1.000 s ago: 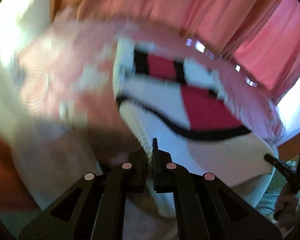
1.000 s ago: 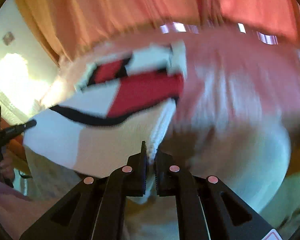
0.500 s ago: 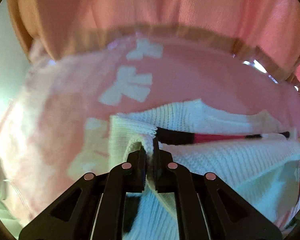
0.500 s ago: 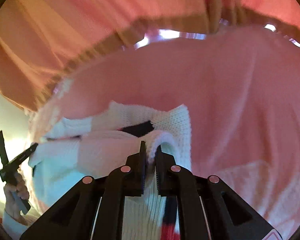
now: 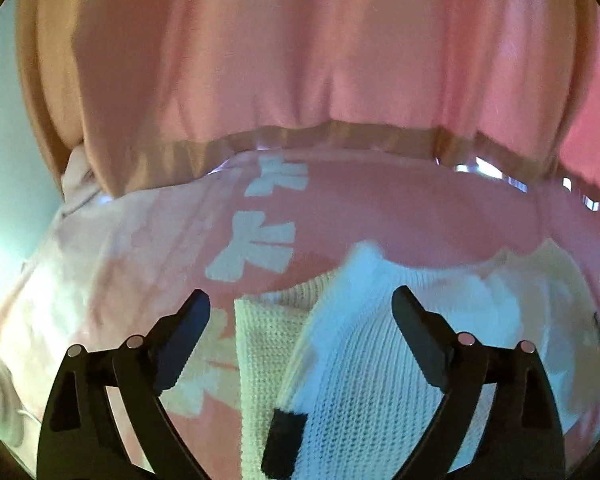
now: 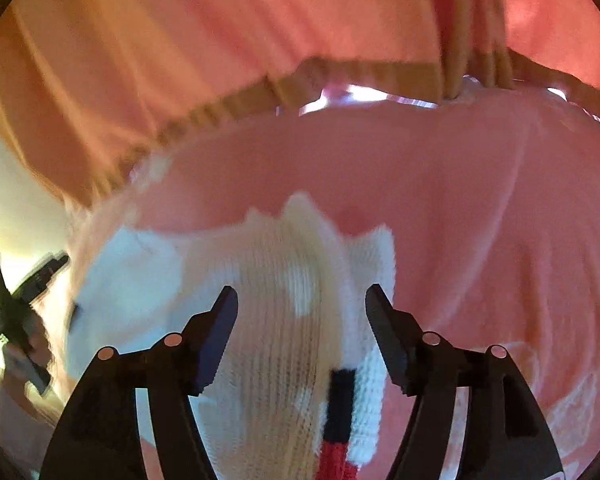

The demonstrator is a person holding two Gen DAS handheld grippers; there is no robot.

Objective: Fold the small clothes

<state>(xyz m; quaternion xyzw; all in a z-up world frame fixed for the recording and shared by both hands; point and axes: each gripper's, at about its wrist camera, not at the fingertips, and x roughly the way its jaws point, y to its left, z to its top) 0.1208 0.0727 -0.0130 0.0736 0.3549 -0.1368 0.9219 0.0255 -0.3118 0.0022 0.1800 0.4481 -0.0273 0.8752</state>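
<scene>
A white knitted garment [image 5: 364, 364] with black and red bands lies folded over on a pink bed cover [image 5: 380, 208]. My left gripper [image 5: 302, 302] hovers over the garment's left corner, its jaws opening wide, the knit lying loose between them and not pressed. My right gripper [image 6: 302, 300] stands over the garment's [image 6: 284, 320] right corner, its jaws also opening, with a raised fold of knit between the fingers but free of the pads. A black and red stripe [image 6: 338, 420] shows under the right gripper. The left gripper and the hand holding it [image 6: 18, 320] appear at the right wrist view's left edge.
The pink bed cover carries white bow shapes [image 5: 256, 248] left of the garment. Pink-orange curtains [image 5: 300, 60] hang along the bed's far edge. A pale wall [image 5: 4, 160] stands at the left. Bare cover [image 6: 480, 220] spreads to the garment's right.
Both grippers carried the garment's corners forward and down onto the bed, folding it over. Since half a second ago both sets of jaws have parted and let go of the knit.
</scene>
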